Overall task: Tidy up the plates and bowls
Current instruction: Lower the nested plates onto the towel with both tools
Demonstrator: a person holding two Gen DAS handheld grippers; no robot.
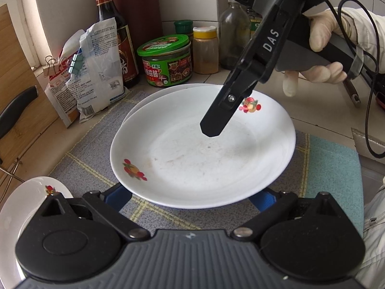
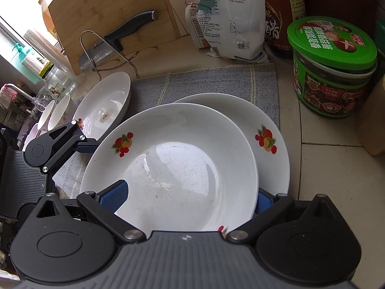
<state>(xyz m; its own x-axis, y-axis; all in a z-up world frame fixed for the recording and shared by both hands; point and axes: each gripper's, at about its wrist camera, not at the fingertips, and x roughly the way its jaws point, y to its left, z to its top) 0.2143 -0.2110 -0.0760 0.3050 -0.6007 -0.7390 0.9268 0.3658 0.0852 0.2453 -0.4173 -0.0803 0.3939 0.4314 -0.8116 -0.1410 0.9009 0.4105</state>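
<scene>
Both hand-held grippers (image 1: 192,200) (image 2: 190,200) spread around top plate (image 1: 202,149).

In the left wrist view, the grey mat (image 1: 91,154) lies bare at centre left, between the stacked plates (image 1: 202,154) and the bags (image 1: 96,72). Along the top, a green-lidded jar (image 1: 166,60), bottles (image 1: 113,36) and a spice jar (image 1: 205,50) wall off the back. The right gripper (image 1: 211,130) hangs over the plates. In the right wrist view, bare table (image 2: 329,168) opens at right; a cutting board (image 2: 115,14) and knife (image 2: 125,33) block the upper left.
</scene>
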